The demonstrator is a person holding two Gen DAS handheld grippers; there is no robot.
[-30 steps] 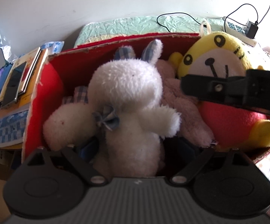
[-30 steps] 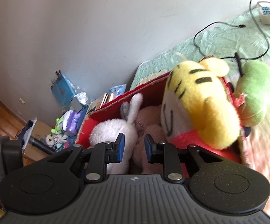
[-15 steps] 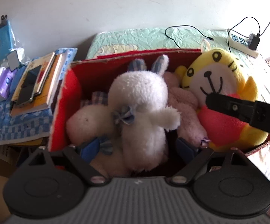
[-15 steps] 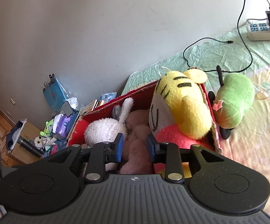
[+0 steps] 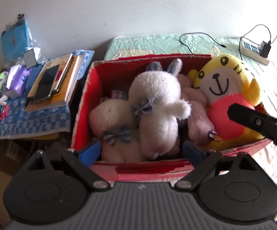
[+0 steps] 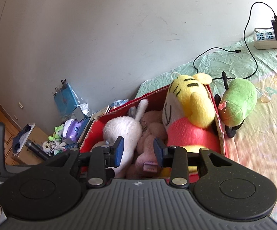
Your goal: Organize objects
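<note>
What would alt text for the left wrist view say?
A red box on a bed holds soft toys: two white rabbits, a pink toy and a yellow tiger. The left gripper is open and empty at the box's near edge; the right gripper's finger crosses the tiger.

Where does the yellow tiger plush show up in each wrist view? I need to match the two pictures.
Left wrist view: yellow tiger plush sits at the right end of the red box, face toward the camera, right of centre.
Right wrist view: the tiger is seen side-on, just right of centre, against the box's right wall.
Shared landmark: the white rabbit plush, inside the box to the tiger's left in both views.
</note>
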